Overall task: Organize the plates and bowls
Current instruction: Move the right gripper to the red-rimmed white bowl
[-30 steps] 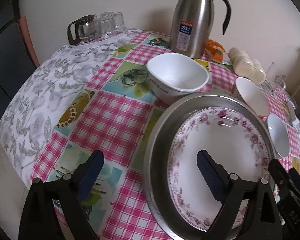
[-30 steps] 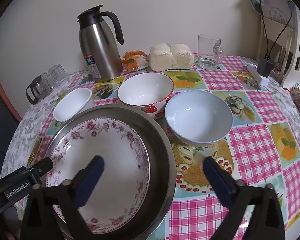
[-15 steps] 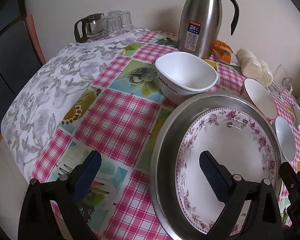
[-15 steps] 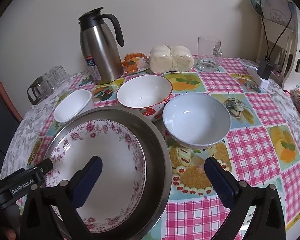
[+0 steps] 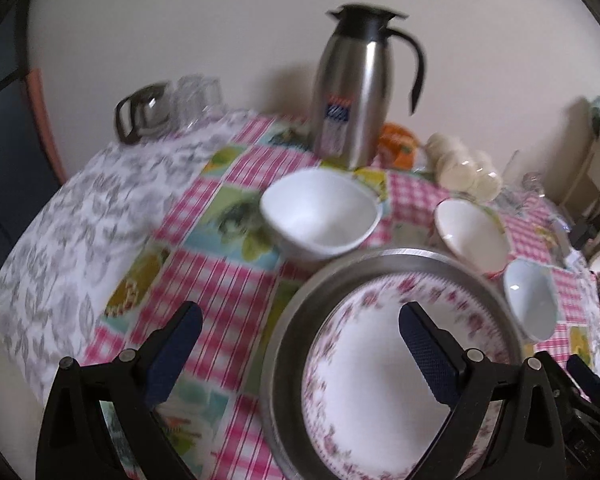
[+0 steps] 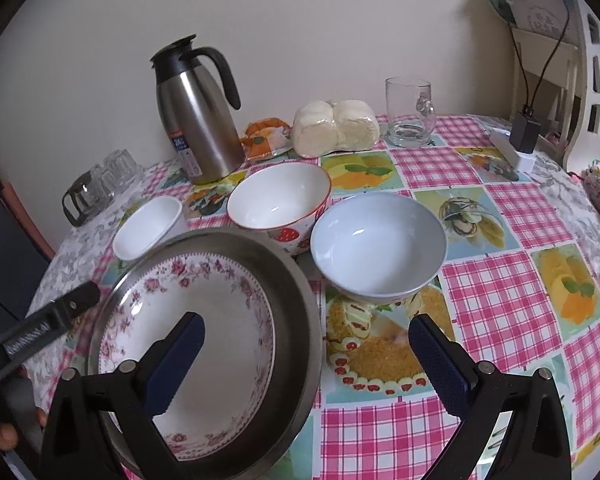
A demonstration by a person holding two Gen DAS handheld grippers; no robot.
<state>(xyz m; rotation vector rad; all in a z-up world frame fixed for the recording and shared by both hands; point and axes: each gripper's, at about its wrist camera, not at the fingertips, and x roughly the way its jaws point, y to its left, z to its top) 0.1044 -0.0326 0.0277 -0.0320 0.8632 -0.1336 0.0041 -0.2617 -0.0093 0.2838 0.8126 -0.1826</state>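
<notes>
The flowered plate (image 6: 188,320) is already seated in the metal pan (image 6: 296,320) at the near edge of the worktop (image 6: 500,292); three bowls are yet to be gathered, so a bowl pick-up is judged to be the step in hand. Both the left gripper (image 5: 300,352) and the right gripper (image 6: 306,356) are held with fingers spread wide, nothing pinched. The pale bowl (image 6: 378,244) is seen ahead of the right gripper, well apart, the strawberry bowl (image 6: 278,200) just beyond; the white bowl (image 5: 320,212) lies ahead of the left. An advance and rim grasp would be needed
</notes>
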